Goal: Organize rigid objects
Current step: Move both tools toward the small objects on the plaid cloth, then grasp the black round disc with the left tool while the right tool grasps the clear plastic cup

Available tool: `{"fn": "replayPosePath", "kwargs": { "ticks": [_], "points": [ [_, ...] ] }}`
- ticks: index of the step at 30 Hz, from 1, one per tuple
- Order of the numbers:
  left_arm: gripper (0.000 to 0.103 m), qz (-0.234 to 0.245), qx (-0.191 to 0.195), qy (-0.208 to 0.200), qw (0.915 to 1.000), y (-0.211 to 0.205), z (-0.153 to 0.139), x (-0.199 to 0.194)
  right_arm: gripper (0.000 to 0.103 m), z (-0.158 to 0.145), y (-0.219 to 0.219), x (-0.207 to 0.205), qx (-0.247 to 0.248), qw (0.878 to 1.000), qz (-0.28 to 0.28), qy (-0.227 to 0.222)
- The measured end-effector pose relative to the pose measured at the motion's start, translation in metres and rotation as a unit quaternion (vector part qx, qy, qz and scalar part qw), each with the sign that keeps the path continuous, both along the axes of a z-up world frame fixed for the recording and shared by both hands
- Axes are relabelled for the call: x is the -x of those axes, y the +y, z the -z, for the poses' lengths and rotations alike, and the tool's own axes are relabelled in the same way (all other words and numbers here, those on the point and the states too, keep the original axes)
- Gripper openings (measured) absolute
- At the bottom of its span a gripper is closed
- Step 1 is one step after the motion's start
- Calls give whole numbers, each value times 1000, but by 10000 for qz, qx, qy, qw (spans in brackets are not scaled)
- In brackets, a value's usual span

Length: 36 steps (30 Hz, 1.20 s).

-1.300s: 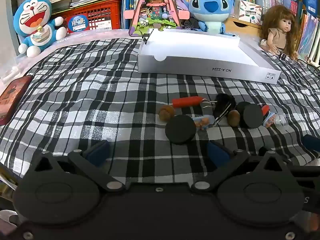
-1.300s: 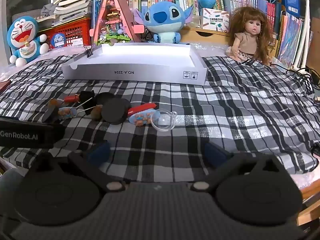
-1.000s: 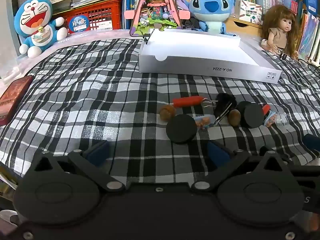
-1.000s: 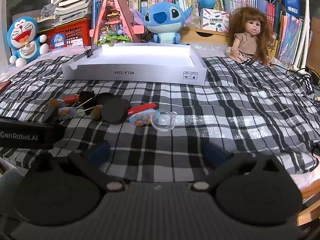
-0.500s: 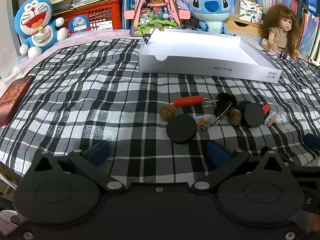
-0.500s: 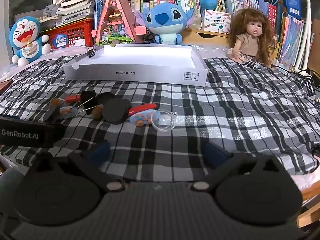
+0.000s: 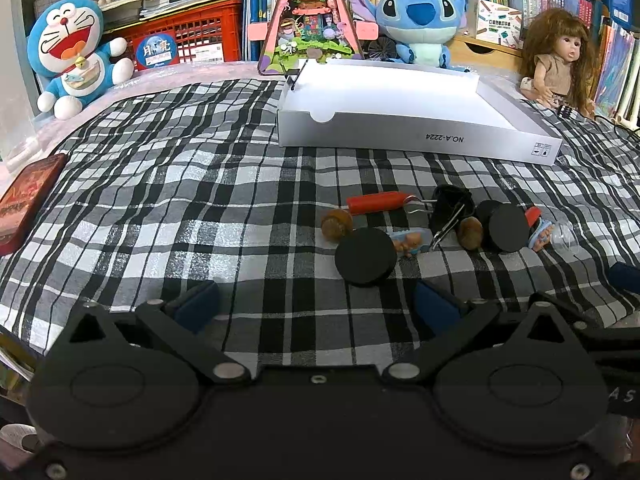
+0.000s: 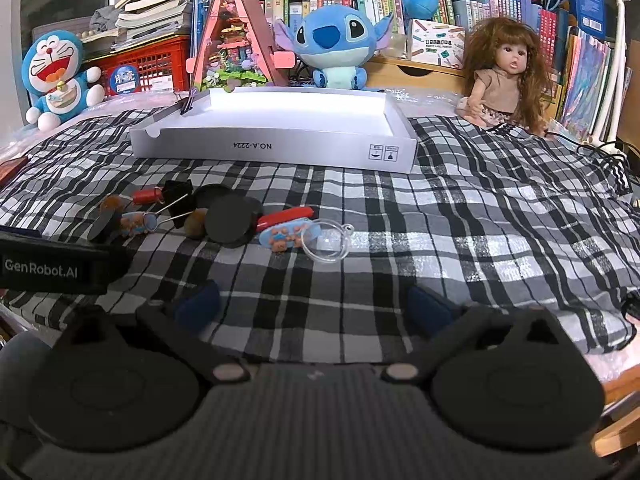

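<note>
**Cluster of small rigid objects lying on the plaid cloth, both grippers waiting released in front of it.**

The flat black round disc [image 7: 366,255] is lying nearest the left gripper [image 7: 316,306], just ahead and slightly right of its midline; beside it are lying a red cylindrical handle [image 7: 375,202], long axis running left to right, a brown nut-like knob [image 7: 337,223] and a second black disc [image 7: 507,227]. The clear plastic ring [image 8: 326,245] is lying closest to the right gripper [image 8: 314,304], ahead of its gap. Both pairs of jaws are standing apart, holding nothing. The shallow white cardboard box [image 7: 416,136] is sitting beyond the cluster, well apart. The checked black-and-white cloth [image 7: 180,200] is carrying everything.
</note>
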<state>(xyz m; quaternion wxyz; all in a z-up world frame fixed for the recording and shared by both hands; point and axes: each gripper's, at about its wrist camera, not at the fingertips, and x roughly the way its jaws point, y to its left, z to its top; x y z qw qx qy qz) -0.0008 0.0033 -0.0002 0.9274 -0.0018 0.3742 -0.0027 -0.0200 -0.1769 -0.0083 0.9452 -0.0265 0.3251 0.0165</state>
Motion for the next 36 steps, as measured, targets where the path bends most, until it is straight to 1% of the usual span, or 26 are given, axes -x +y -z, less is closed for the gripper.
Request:
{"fn": "replayPosePath", "kwargs": {
  "ticks": [5,6,9,10,11,13,14,16,18,19,20,22,26,30,36],
  "points": [
    [103,-68,32,-109,9999,10,-1,3,95,-3,-3,4,60,9999,-93,-119],
    [101,-59,46,-118,9999,12,-1,3,94,-4,-4,4,72,9998,-127,-152],
    [92,-6,108,-176,9998,13,-6,7,87,-6,-3,5,129,9994,-235,-208],
    [87,20,135,-197,9997,13,-7,7,83,-7,-3,6,144,9993,-250,-245],
    [85,47,162,-223,9996,14,-8,6,78,-8,-3,6,165,9991,-247,-288],
    [76,112,190,-269,9994,15,-10,5,73,-10,-3,6,209,9987,-263,-388],
    [75,166,202,-290,9992,15,-10,4,70,-12,-3,5,231,9984,-269,-434],
    [64,264,232,-374,9987,15,-11,4,67,-14,-6,4,252,9981,-287,-486],
    [58,371,274,-482,9978,15,-11,4,63,-14,-8,1,233,9981,-302,-481],
    [54,426,295,-527,9973,14,-11,4,59,-14,-9,-1,229,9982,-291,-480],
    [52,480,325,-572,9967,13,-10,6,57,-13,-10,-2,230,9982,-277,-482],
    [47,549,367,-594,9960,12,-8,5,55,-12,-12,-4,222,9981,-289,-501],
    [40,670,337,-607,9953,9,-6,5,47,-9,-15,-10,163,9983,-293,-483],
    [30,752,329,-594,9949,9,-5,4,46,-6,-17,-17,61,9986,-327,-417],
    [30,755,340,-575,9949,8,-5,1,46,-3,-18,-22,-10,9986,-338,-409]
  ]
}}
